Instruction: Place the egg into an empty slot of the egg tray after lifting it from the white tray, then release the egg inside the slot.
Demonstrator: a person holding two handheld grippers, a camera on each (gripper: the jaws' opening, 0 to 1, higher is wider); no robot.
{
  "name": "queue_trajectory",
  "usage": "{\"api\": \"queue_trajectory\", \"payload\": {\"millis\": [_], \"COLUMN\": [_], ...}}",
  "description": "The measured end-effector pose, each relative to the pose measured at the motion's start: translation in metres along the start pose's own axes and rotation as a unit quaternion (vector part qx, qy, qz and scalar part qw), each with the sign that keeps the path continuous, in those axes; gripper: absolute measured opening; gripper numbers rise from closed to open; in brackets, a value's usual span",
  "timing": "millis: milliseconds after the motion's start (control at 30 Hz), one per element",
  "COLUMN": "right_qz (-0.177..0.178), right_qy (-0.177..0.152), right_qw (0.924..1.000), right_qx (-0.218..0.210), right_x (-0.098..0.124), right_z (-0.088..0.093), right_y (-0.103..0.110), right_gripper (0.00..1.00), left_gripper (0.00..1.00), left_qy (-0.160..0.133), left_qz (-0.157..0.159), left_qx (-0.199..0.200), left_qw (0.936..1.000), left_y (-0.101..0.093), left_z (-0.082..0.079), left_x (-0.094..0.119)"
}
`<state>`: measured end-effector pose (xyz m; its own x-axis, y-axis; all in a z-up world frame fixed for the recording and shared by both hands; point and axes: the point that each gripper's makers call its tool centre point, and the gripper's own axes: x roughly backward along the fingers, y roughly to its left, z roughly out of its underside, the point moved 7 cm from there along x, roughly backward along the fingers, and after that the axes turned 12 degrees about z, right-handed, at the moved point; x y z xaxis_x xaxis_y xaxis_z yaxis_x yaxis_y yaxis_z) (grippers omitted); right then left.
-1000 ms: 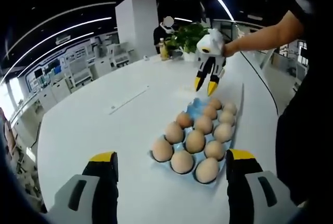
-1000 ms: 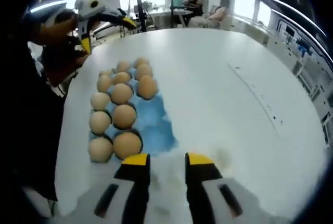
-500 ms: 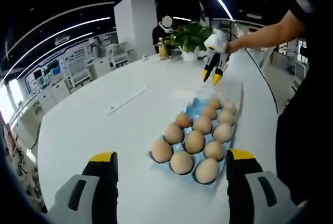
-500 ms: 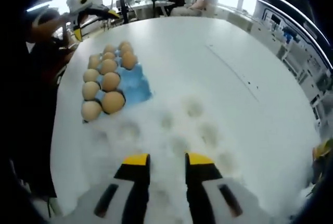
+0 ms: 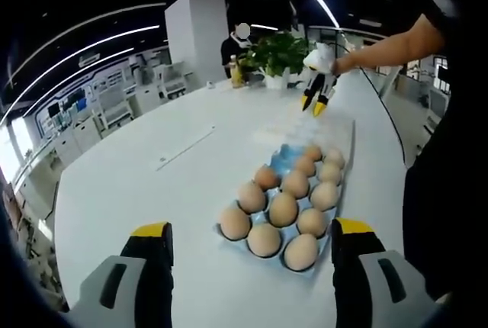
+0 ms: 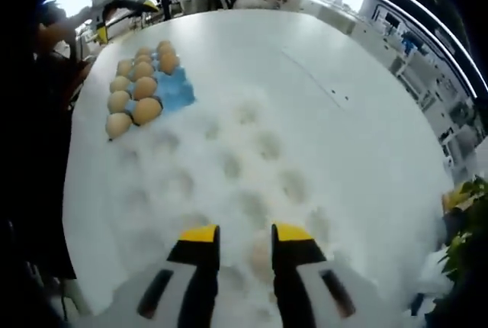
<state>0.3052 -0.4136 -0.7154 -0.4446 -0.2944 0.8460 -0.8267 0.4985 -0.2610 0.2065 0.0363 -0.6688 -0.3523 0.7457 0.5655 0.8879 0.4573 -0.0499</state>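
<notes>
Two right jaws now farther back over white tray (image 6: 229, 168).

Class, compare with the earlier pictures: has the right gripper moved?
Yes. In the left gripper view the right gripper has drawn back from the blue egg tray, toward the potted plant.

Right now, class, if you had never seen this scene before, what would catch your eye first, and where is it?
First, the blue egg tray packed with brown eggs, sitting on the big white table ahead of the left gripper. Next, the right gripper, low over the white tray, whose hollows look mostly bare, with one pale egg between its yellow-tipped jaws. In the left gripper view, a green potted plant stands at the table's far edge.
</notes>
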Motion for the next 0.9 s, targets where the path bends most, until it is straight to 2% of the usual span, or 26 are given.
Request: {"api": "queue_trajectory", "payload": {"millis": [300, 433, 600, 900], "right_qz": [0.020, 0.021, 0.027, -0.014], "right_qy": [0.023, 0.026, 0.049, 0.073], "right_qw": [0.9995, 0.9994, 0.9983, 0.9968], "right_qx": [0.008, -0.001, 0.018, 0.030], "right_x": [0.003, 0.002, -0.003, -0.015], "right_z": [0.012, 0.015, 0.023, 0.020], "right_y": [-0.012, -0.016, -0.021, -0.022], "right_gripper": [0.27, 0.27, 0.27, 0.27], "left_gripper": [0.87, 0.87, 0.87, 0.87], "left_qy": [-0.001, 0.001, -0.001, 0.005], "left_qz": [-0.001, -0.003, -0.006, -0.010], "left_qx": [-0.001, 0.001, 0.002, 0.004], "left_qw": [1.0000, 1.0000, 1.0000, 0.9999], "left_y": [0.000, 0.000, 0.000, 0.000], "left_z": [-0.001, 0.000, 0.001, 0.002], "left_x": [0.000, 0.001, 0.003, 0.004]}}
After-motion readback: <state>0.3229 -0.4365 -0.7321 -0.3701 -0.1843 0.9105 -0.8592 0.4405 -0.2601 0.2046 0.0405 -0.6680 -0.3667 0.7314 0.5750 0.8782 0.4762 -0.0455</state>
